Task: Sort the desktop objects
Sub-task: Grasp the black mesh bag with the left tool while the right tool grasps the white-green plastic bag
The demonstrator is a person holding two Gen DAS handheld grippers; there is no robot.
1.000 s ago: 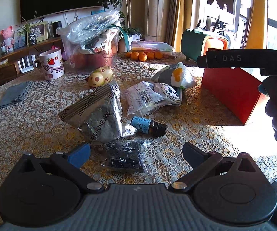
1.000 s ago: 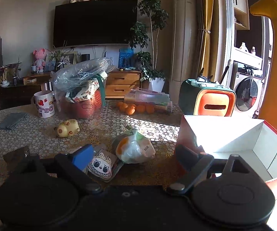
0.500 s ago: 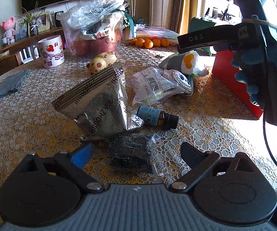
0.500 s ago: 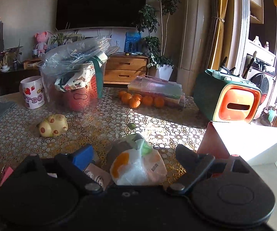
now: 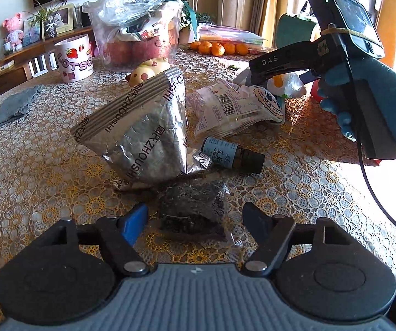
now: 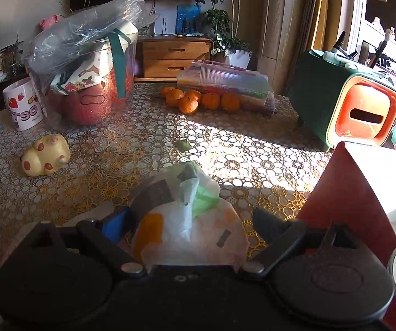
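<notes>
Left hand-held gripper [image 5: 195,218] low over the lace-covered surface [image 5: 32,165], fingers spread wide and released, nothing between the pads; a small dark clear-wrapped packet [image 5: 191,209] lies on the surface in the gap, touching neither finger as far as can be seen. Just beyond the packet: a crumpled silver foil pouch [image 5: 142,127] standing tented, and beside it to the right a small dark bottle with a blue label [image 5: 232,153] lying on its side, its base tucked against the pouch edge. Further back, a clear barcode bag [image 5: 222,110] resting partly on a flat cartoon-face pouch [image 5: 269,102]. Right hand-held gripper [image 6: 189,226], held in a blue-gloved hand [image 5: 368,96], is lowered over a white plastic-wrapped bundle with orange and green patches [image 6: 186,220]; its fingers are apart, straddling the bundle, which fills the gap; whether the pads touch it I cannot tell. A red box with a white interior [image 6: 363,193] stands just right of that bundle. Mid-surface: a yellow spotted animal toy [image 6: 46,158]. Far side of the surface: a white strawberry mug [image 5: 73,58], a clear tub stuffed with plastic bags [image 6: 87,69], a row of tangerines [image 6: 198,99] against a flat clear case [image 6: 225,82], and a green-and-orange box [image 6: 349,110]. A grey cloth [image 5: 13,107] lies at the far left.
</notes>
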